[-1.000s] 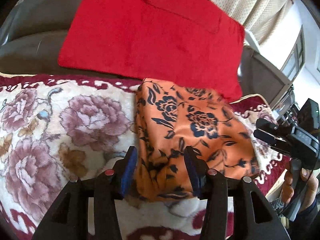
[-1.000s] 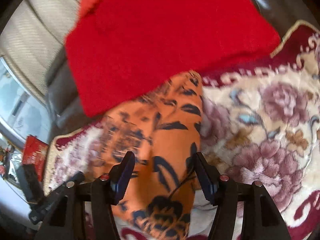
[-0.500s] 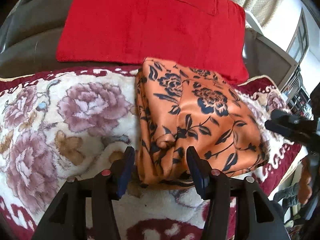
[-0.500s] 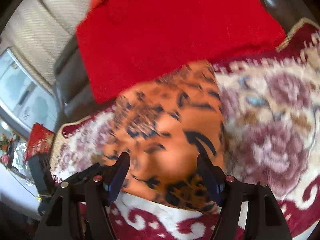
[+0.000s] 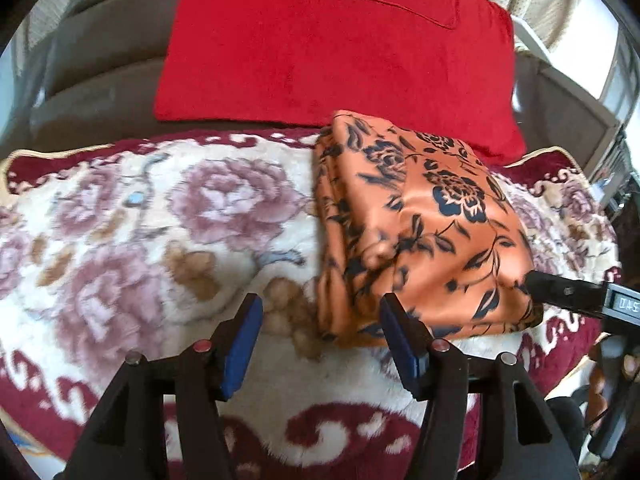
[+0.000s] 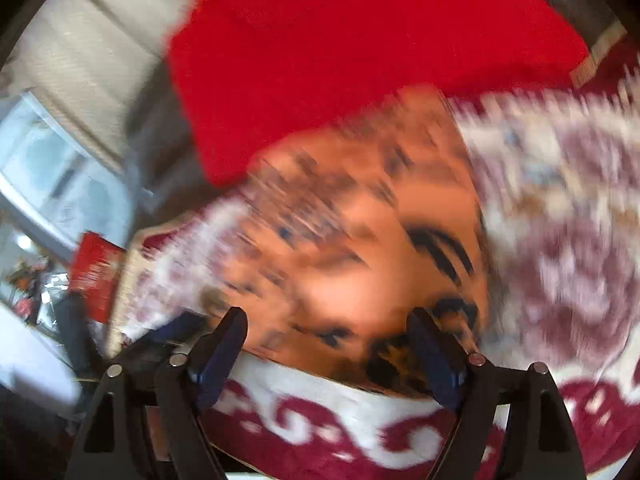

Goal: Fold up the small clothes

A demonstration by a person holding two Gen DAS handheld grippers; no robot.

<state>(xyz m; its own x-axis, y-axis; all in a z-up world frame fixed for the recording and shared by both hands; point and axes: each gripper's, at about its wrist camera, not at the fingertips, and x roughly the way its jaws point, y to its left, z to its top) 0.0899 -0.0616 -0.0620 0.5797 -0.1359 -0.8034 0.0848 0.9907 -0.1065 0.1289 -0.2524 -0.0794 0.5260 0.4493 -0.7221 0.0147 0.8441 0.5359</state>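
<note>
Your orange floral garment [image 5: 420, 232] is lying folded at the floral blanket's [image 5: 140, 240] back right corner, against the red cushion [image 5: 332, 40]. You are backing both grippers away, left gripper [image 5: 320, 340] and right gripper [image 6: 326, 354] gaping wide, empty; the fold looks finished. Right view is blurring badly.

Daylight fills both my views, coming from the window [image 5: 618, 68] at the far right of my left wrist view, where it blows out to glare. That view is fairly sharp on the orange floral garment [image 5: 420, 220], softens on the floral blanket [image 5: 120, 240] toward the left, and bends hard into black corners. My right wrist view is smeared with motion blur across everything beyond the fingers [image 6: 224, 340].
</note>
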